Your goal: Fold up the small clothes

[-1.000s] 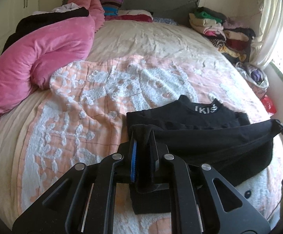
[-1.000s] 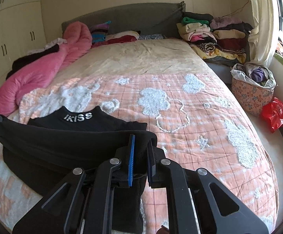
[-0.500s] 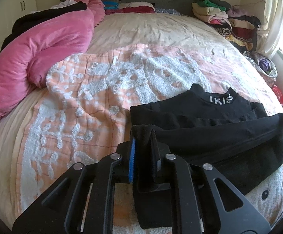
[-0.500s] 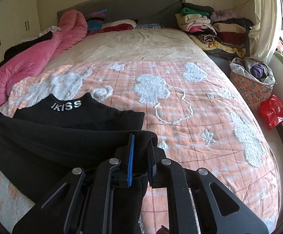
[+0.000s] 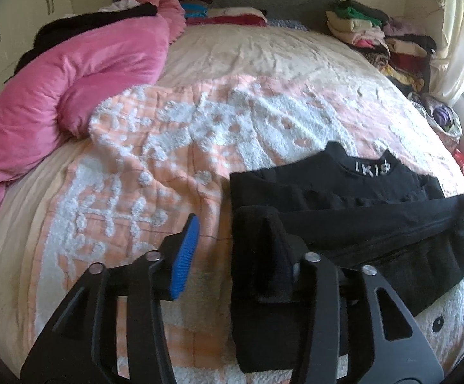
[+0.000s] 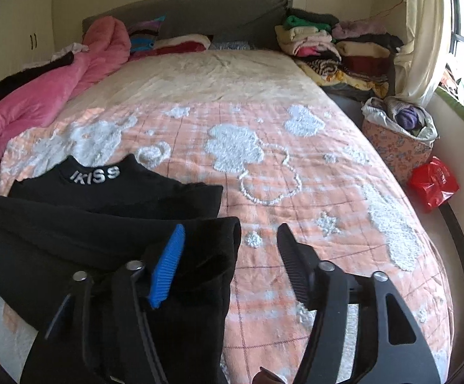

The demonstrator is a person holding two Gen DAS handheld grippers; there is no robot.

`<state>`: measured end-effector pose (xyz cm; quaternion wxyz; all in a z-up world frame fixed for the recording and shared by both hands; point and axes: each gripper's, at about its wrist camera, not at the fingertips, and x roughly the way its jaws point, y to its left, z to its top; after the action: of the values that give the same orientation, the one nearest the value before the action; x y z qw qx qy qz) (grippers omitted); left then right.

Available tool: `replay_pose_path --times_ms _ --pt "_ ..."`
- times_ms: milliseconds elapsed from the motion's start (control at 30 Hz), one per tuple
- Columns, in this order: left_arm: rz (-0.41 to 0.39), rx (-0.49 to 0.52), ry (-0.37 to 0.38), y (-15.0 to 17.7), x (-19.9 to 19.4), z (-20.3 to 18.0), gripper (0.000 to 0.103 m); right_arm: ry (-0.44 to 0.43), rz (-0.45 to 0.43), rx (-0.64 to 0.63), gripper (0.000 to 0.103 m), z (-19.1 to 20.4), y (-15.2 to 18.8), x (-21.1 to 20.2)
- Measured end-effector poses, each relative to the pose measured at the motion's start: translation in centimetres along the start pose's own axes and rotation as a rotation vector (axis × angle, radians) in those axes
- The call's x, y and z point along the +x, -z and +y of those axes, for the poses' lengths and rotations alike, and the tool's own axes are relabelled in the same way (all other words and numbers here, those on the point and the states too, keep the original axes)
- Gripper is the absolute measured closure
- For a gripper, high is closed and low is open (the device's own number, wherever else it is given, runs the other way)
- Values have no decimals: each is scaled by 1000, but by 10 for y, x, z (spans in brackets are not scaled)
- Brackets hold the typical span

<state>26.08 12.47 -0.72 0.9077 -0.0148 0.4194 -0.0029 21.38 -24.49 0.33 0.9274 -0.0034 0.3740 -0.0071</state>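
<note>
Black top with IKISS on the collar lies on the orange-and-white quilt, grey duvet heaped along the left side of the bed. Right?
Not quite: the duvet heaped along the left side is pink, not grey, as the right wrist view shows. The rest holds: the black top with IKISS on its collar lies on the orange-and-white quilt.

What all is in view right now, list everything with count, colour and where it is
black top: one, black with white collar lettering, near end of the bed, partly folded
quilt: one, peach with white patches, over the bed
duvet: one, pink, bunched along the bed's left side
folded clothes: one pile, mixed colours, far right corner
basket: one, floral, floor right of the bed
bag: one, red, beside the basket
left gripper: jaws opening, black cloth draped on one finger
right gripper: jaws opening, cloth edge between them
</note>
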Motion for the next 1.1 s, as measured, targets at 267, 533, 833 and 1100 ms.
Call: replay_pose_path --times_ms 267,533,833,1100 --pt "-93 -7 -19 6 -35 -1 49 -91 -45 -60 40 15 13 -36" --pt "-16 76 81 50 -35 -34 101 -200 47 -146 68 47 44 -37" --pt "66 179 32 69 11 -64 101 -162 125 -164 70 59 56 9" --pt "58 198 -3 38 36 -66 100 -142 118 -173 70 67 19 45"
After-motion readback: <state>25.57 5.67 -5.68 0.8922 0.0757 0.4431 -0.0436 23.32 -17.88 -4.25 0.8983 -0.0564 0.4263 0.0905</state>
